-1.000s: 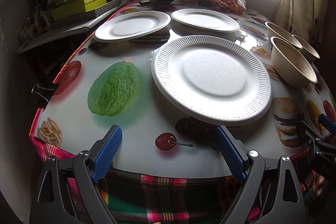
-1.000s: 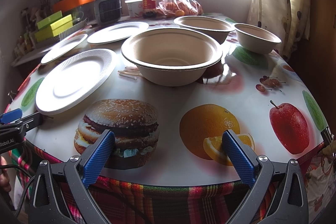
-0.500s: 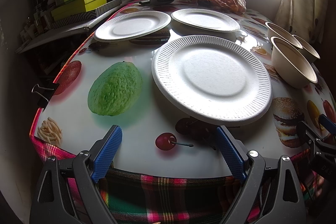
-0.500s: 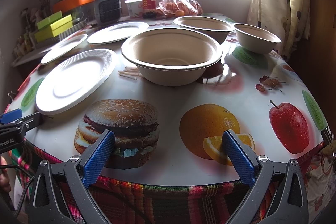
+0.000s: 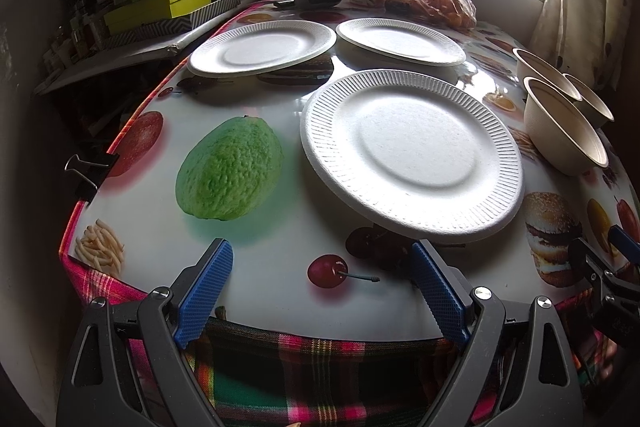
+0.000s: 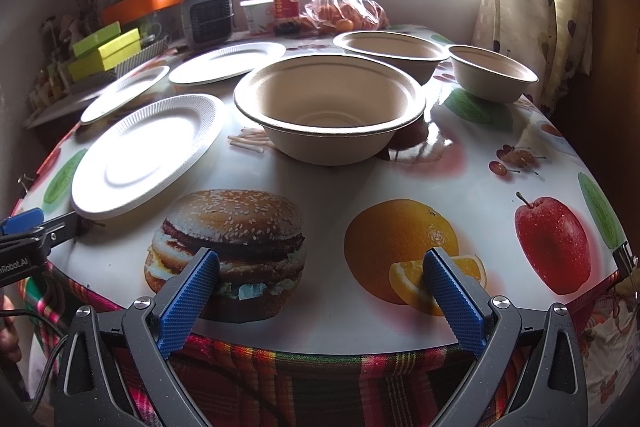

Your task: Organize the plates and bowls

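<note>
In the left wrist view the left gripper [image 5: 322, 293] sits low at the frame's bottom edge with its jaws spread wide and empty, at the near edge of the tabletop [image 5: 280, 247]; the nearest paper plate [image 5: 412, 153] lies just ahead and right of centre, its near rim almost over the right blue pad, so it lies up and to the right from the jaws, while two more paper plates [image 5: 262, 47] [image 5: 400, 39] rest farther back in the upper middle and the bowls [image 5: 560, 131] crowd the right edge. In the right wrist view the right gripper [image 6: 320, 297] also hangs at the bottom with jaws wide apart, gripping nothing; the nearest paper bowl [image 6: 330, 107] stands straight ahead in the centre, well beyond the pads, with two further bowls [image 6: 390, 51] [image 6: 492, 73] behind it at upper right. Judging by this, each hand faces its own kind: left is nearer the plates, right nearer the bowls
</note>
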